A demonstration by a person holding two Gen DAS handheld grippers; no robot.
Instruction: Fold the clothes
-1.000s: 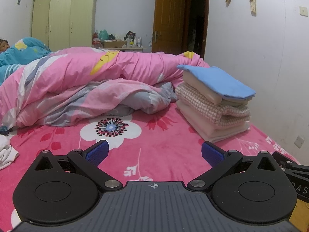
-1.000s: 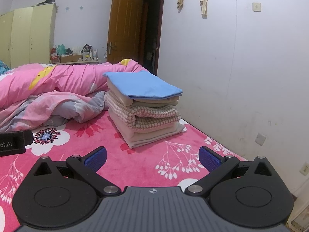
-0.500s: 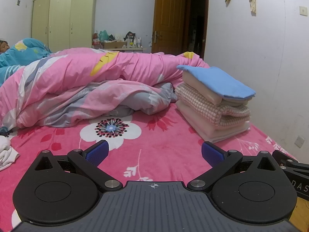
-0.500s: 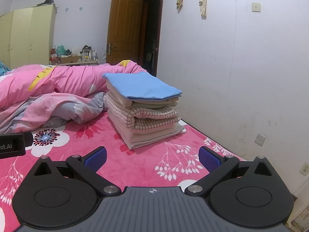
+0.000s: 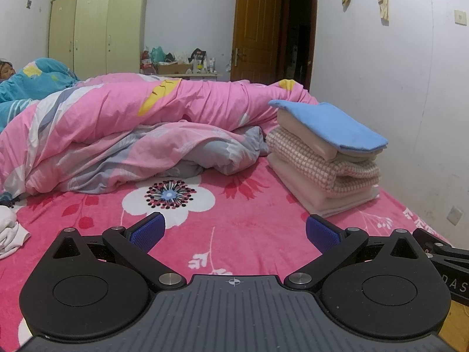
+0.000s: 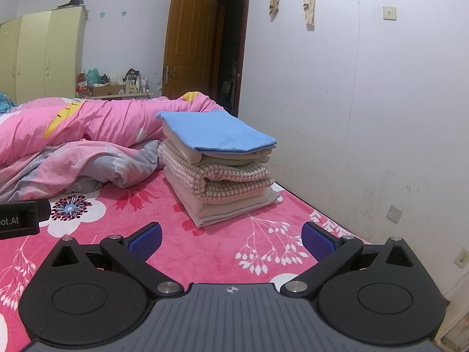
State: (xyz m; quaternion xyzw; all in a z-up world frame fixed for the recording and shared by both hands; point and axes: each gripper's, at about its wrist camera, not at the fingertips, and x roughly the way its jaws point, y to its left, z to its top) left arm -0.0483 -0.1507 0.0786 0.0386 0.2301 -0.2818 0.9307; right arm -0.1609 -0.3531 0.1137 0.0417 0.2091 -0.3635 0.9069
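Hovering over the pink floral bedspread [image 5: 234, 234], left gripper [image 5: 233, 231] and right gripper [image 6: 231, 237] gape empty near the folded stack of clothes topped by blue cloth [image 6: 219, 164].

Four folded clothes [image 6: 217, 164] stacked, one quilt [image 5: 117, 135], two claws.

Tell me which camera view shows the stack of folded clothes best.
The right wrist view shows the stack of folded clothes best: it sits near the centre, with all layers and the front folds visible. The left wrist view shows the same stack further toward the right side, seen more obliquely.
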